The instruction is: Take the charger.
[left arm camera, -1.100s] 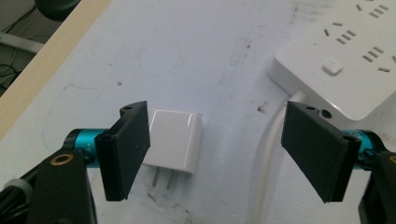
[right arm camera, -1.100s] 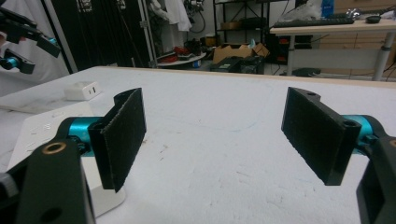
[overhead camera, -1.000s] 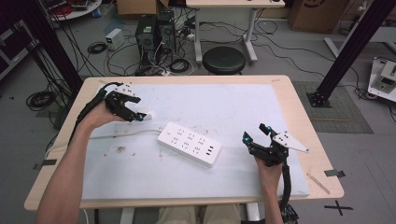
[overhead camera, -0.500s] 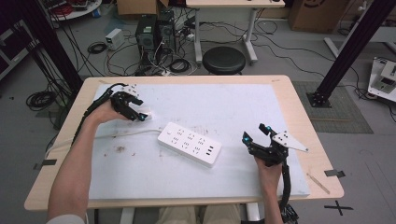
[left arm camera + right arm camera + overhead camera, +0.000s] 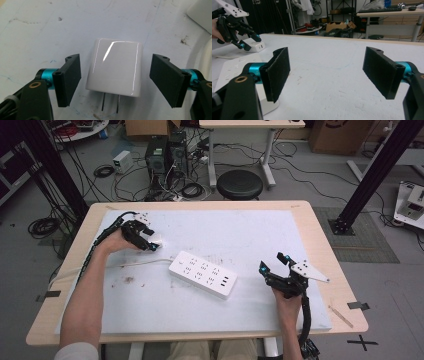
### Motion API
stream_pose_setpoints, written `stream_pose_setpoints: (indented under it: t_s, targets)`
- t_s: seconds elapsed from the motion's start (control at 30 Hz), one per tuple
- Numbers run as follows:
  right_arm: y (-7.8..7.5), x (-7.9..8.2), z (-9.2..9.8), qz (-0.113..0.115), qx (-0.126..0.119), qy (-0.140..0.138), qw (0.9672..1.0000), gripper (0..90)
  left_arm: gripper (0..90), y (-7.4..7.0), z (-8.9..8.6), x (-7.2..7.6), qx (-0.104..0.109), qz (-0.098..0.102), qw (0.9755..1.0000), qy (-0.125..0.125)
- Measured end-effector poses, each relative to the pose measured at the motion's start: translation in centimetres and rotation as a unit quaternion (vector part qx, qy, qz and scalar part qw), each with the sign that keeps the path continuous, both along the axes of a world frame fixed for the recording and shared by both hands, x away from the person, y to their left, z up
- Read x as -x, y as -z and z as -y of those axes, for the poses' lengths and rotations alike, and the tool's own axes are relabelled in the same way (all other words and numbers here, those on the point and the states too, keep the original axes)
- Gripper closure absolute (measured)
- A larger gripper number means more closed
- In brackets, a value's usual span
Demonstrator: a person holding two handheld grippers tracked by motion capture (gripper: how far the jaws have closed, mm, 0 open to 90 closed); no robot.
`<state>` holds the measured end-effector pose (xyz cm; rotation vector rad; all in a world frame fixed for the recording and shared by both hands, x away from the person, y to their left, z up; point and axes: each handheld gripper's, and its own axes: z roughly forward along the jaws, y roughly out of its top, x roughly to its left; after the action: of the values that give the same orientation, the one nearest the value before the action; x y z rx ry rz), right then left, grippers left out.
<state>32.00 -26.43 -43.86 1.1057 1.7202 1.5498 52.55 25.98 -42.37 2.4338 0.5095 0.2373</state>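
Right now the step in hand looks like grabbing the plug. Nearest to the person, the right gripper point(image 5: 277, 269) sits at the near right side of the table, and its jaws stand wide with nothing between them. A bit farther in, in the middle of the table, lies the long white plastic power strip point(image 5: 202, 274) with its white cord running off to the left. Farther back on the left, the left gripper point(image 5: 115, 77) is down over the small white shiny square charger plug point(image 5: 115, 68). The plug lies flat on the white table cover point(image 5: 240, 230), just beside the far end of the power strip, with its metal prongs point(image 5: 110, 103) pointing back at the hand. The jaws have just been closing, and the plug sits between them, but the pads do not touch it yet.

I think the next move is to squeeze shut on the plug's two sides, then lift it.

Count: two grippers, one plug with two prongs, one power strip.
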Motion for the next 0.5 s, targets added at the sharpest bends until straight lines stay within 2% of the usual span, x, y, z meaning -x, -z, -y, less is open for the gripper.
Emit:
stream_pose_setpoints:
  t_s: [0.17,0.5]
  targets:
    - [0.00,0.00,0.02,0.001,-0.001,0.000,1.0000,22.4,29.3,0.41,0.12,-0.20,-0.010,-0.008,0.9999,-0.004]
    - [0.01,0.00,-0.02,0.000,0.001,0.001,1.0000,22.3,35.4,0.73,0.41,-0.27,-0.012,-0.008,0.9999,0.000]
